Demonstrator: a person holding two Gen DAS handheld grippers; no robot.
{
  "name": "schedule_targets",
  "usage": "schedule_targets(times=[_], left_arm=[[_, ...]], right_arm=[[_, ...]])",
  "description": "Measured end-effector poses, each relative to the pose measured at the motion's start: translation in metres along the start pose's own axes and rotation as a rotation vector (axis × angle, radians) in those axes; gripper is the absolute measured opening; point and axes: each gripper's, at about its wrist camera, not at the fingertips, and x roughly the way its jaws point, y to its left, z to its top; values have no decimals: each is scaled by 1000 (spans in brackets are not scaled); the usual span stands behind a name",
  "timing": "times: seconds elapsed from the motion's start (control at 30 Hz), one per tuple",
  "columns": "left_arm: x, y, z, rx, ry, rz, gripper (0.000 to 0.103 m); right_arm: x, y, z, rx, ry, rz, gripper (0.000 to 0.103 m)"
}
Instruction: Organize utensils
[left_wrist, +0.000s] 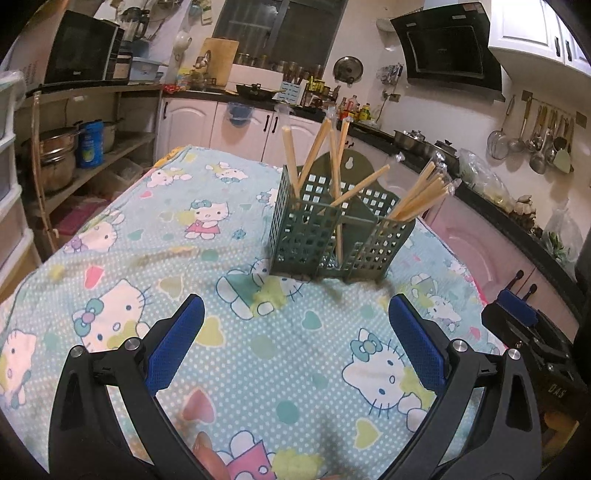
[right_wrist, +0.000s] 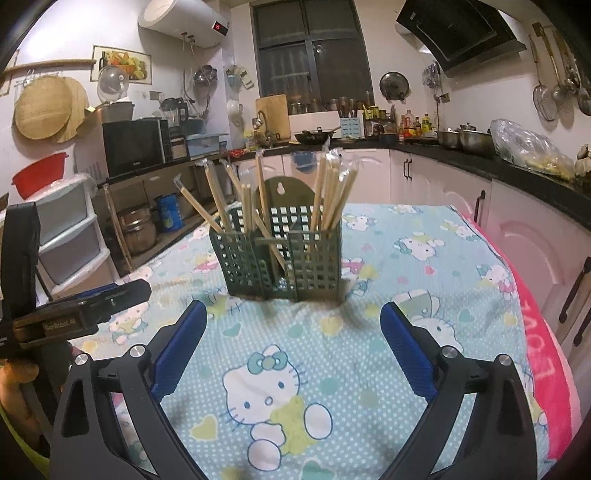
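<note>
My dark green lattice utensil holder (right_wrist: 280, 258) stands on a light blue cloth (right_wrist: 332, 369) with white dots and white cat figures. Pale wooden chopsticks (right_wrist: 328, 192) rise from the holder. Nearer me than the holder, my grippers' pads (left_wrist: 177, 343) are blue on black frames. Beside the cloth's right edge lies pink fabric (right_wrist: 539, 332).

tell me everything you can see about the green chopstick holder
The green chopstick holder is dark green plastic with square-grid walls, split into compartments, with a taller rounded back plate bearing a keyhole hanging slot. It stands upright on the Hello Kitty cloth, holding wooden chopsticks that lean outward at various angles. Neither gripper touches it.
</note>
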Motion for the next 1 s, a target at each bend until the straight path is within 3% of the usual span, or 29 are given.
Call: schedule_targets(times=[0.33, 0.73, 1.0], left_arm=[[8, -5, -19, 36, -12, 15, 91], [5, -9, -28, 71, -99, 32, 91], [12, -9, -31, 78, -84, 46, 92]], right_arm=[[5, -7, -23, 22, 11, -33, 93], [1, -13, -35, 19, -79, -69, 93], [2, -9, -36, 2, -86, -71, 94]])
